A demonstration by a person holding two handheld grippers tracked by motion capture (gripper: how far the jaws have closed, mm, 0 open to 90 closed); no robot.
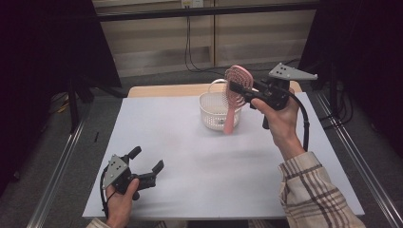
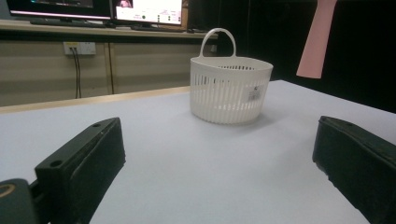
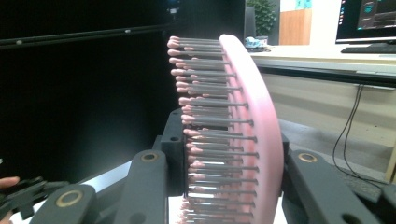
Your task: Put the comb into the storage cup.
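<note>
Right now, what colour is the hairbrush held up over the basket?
Pink; the hairbrush shows best in the right gripper view, with pink-tipped dark bristles.

Basket only obstacle; mat around free.
</note>
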